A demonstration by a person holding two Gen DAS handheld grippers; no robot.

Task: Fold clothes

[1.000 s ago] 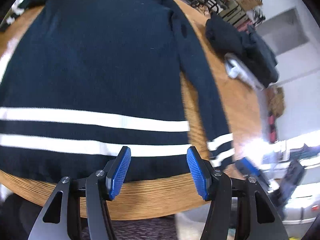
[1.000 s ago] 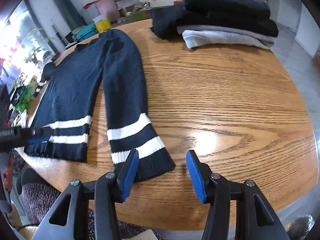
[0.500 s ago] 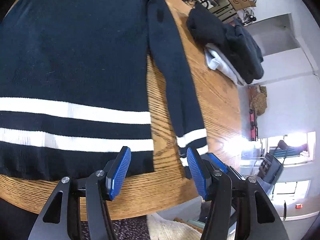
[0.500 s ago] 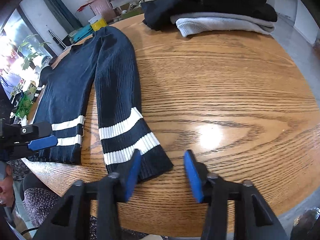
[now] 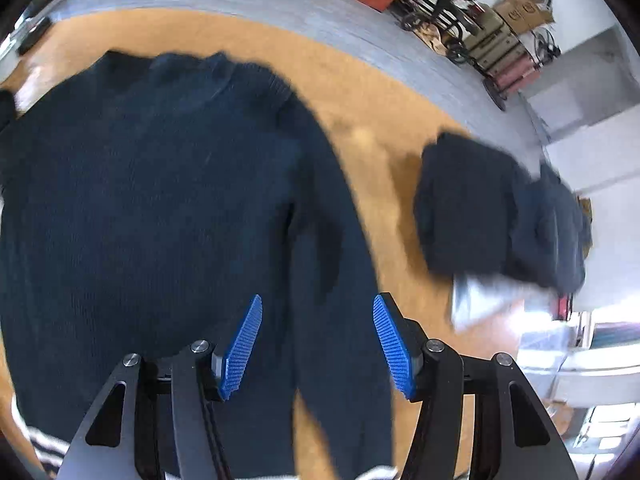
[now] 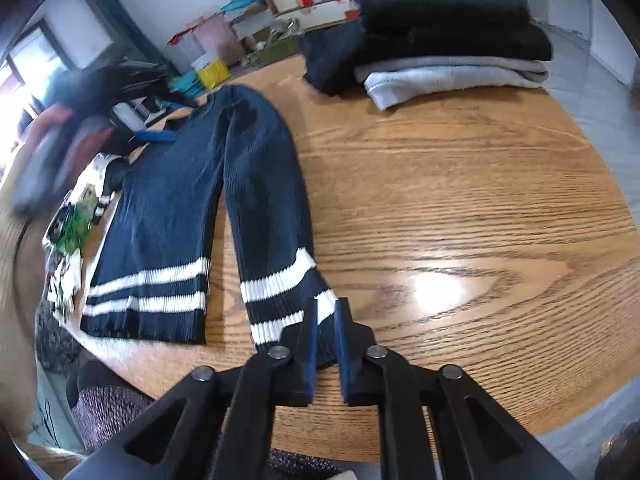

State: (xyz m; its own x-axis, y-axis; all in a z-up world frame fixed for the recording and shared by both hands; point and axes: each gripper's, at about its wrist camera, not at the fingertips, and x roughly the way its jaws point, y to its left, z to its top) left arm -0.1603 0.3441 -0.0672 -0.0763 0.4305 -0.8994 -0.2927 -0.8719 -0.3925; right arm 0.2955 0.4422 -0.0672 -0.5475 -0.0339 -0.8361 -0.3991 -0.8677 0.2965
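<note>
Since the previous frames: right tongs (image 6: 326, 344) have gone from wide open just short of the sleeve cuff (image 6: 296, 312) to nearly closed on its outer corner; left tongs (image 5: 318, 346) have travelled from the hem up along the body toward the shoulder, view smeared by motion.

Right tongs: blue pads pinched close with the striped cuff's edge between them, only a narrow gap showing. Judged a grip on the cuff. Cloth ahead of the tips lies flat on the table (image 6: 460, 208), nothing lifted.

Left tongs: jaws wide apart, holding nothing. They hover above the upper sleeve (image 5: 332, 280), one pad over the armpit seam side, the other toward the sleeve's outer edge. Contact with fabric cannot be told through the blur.

Navy sweater (image 6: 168, 208): spread flat, ahead and to the left of the right tongs; hem stripes near the table's front edge, collar at the far end. Sleeve runs beside the body, slightly splayed at the cuff.

Folded stack (image 6: 448, 40): far beyond the right tongs, well apart from the sweater.

Reading: cuff taken at the end, second tool positioned near the shoulder, probably so the sleeve can be swung across the body with the fold line controlled at both ends.

Risk: a corner pinch on ribbed knit may slip.
</note>
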